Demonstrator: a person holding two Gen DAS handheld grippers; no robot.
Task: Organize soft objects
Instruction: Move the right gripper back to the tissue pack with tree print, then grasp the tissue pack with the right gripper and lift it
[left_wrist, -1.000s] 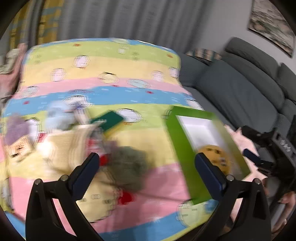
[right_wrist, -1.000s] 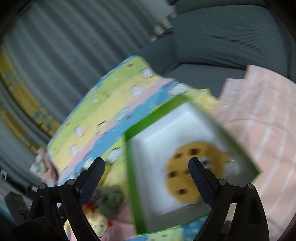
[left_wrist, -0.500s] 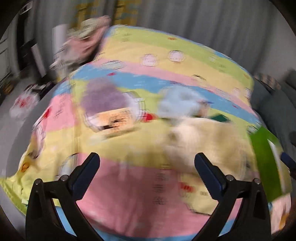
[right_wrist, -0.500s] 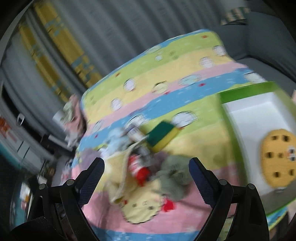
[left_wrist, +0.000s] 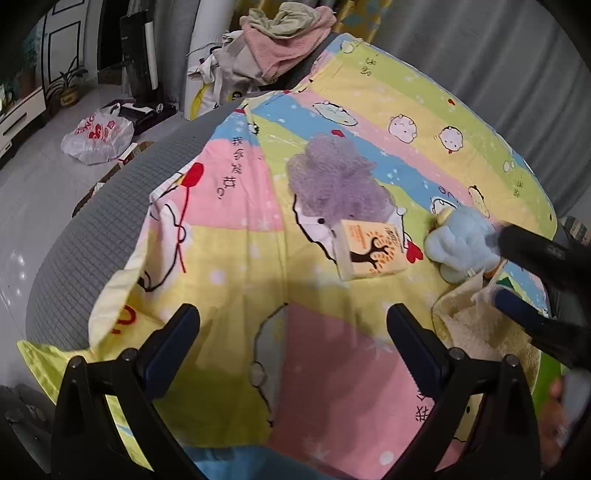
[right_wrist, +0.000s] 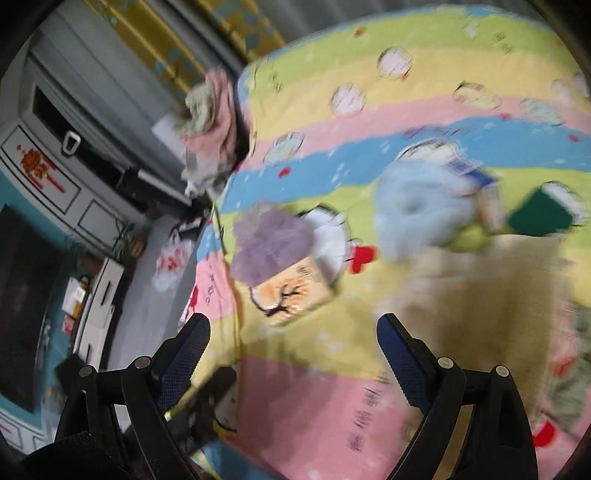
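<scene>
On the striped cartoon sheet (left_wrist: 229, 206) lie a purple mesh puff (left_wrist: 338, 181), a tan tissue pack with a tree print (left_wrist: 371, 249), a light blue plush (left_wrist: 461, 242) and a cream towel (left_wrist: 480, 325). My left gripper (left_wrist: 291, 338) is open and empty, above the sheet, short of the tissue pack. My right gripper (right_wrist: 293, 350) is open and empty; its view, blurred, shows the puff (right_wrist: 271, 238), tissue pack (right_wrist: 291, 295), blue plush (right_wrist: 421, 206), towel (right_wrist: 480, 284) and a dark green sponge (right_wrist: 541, 214). In the left wrist view its fingers (left_wrist: 524, 317) are over the towel.
The sheet covers a grey quilted surface (left_wrist: 107, 206) with its edge at the left. Beyond it are a pile of clothes (left_wrist: 280, 40), a plastic bag (left_wrist: 98, 138) on the floor and cabinets (right_wrist: 55, 158). A green edge (left_wrist: 550, 376) shows at the right.
Both views have swung left, away from the green box with the cookie plush, toward the puff, tissue pack and blue plush. Both grippers stayed open.
</scene>
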